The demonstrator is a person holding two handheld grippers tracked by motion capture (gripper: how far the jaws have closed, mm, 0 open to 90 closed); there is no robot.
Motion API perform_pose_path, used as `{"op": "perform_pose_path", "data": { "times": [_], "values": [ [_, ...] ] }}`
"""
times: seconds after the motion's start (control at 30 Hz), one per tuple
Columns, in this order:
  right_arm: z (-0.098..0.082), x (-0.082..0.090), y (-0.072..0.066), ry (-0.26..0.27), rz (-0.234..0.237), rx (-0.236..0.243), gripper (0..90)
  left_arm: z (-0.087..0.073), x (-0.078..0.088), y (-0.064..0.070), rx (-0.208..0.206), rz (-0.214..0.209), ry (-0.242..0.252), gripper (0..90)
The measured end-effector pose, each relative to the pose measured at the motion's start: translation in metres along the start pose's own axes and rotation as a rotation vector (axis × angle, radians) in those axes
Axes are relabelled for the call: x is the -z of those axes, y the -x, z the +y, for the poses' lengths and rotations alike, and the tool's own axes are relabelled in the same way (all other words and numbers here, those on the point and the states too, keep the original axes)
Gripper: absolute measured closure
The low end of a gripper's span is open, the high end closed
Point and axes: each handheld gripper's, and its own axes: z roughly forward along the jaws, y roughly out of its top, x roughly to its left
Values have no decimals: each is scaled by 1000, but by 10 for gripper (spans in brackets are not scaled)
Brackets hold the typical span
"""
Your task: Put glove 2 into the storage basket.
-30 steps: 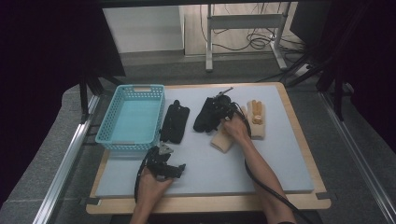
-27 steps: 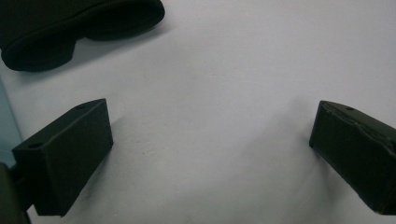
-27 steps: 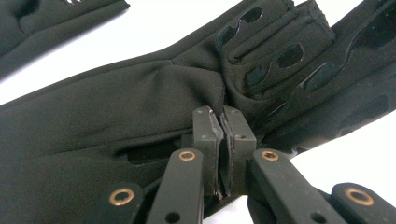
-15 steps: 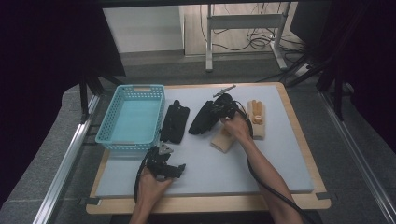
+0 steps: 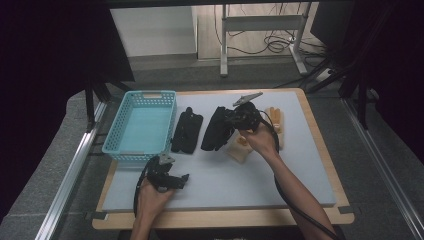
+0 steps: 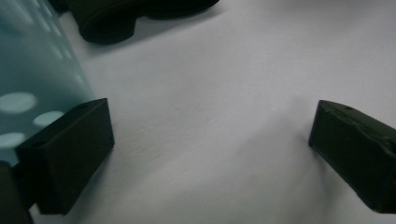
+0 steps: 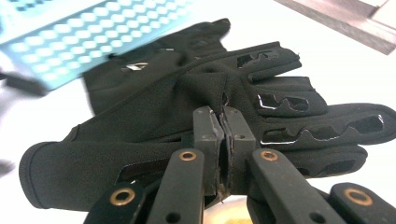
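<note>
So the black glove (image 7: 187, 126) is pinched in the right tongs (image 5: 239, 119), which are clamped tight on a fold of fabric near its middle; in the right gripper view you can see the cloth bunched up between the closed pads. From above, the glove (image 5: 216, 129) hangs around the centre of the table (image 5: 280, 185), cuff end drooping toward 7 o'clock. Compared with a second ago it has come up off the mat and slid a bit toward 9 o'clock, away from the wooden pieces. My read is that the pickup is done and it's now being carried, probably toward the blue basket (image 5: 142, 127).

Second black glove (image 5: 187, 131) lies flat just at 9 o'clock of the held one, right between it and the basket, so the carry has to pass over that one. The dangling cuff could snag it or drag it along if it stays low.

A pale wooden block (image 5: 239, 149) sits just at 5 o'clock of the glove, close under the right hand, and a lighter wooden piece (image 5: 276, 122) is at 3 o'clock.

The left tongs (image 5: 172, 179) sit down at 7 o'clock near the table's front edge, apart with nothing between them, and haven't budged.
</note>
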Motion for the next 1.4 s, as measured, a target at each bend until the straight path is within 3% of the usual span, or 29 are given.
{"op": "perform_pose_path", "data": {
  "times": [0.17,0.33,0.5,0.57,0.9,1.1,1.23,1.4],
  "values": [
    [-8,20,-29,26,65,51,850,0,0,-1,-13,-9,-4,20],
    [-31,26,-51,45,146,50,850,-1,0,-2,-25,-19,-6,13],
    [-53,28,-73,6,148,105,849,-1,0,-2,-29,-25,-8,5],
    [-59,29,-76,8,177,98,849,-1,0,-2,-30,-23,-6,6],
    [-89,22,-91,-22,199,109,849,-1,0,-1,-25,-23,-4,6],
    [-93,10,-99,-32,236,135,848,-1,0,-2,-27,-22,-2,8],
    [-94,4,-104,-43,234,151,845,-2,0,-2,-27,-21,-1,10],
    [-101,-3,-104,-59,233,132,774,-2,0,-2,-28,-20,0,11]
  ]
}}
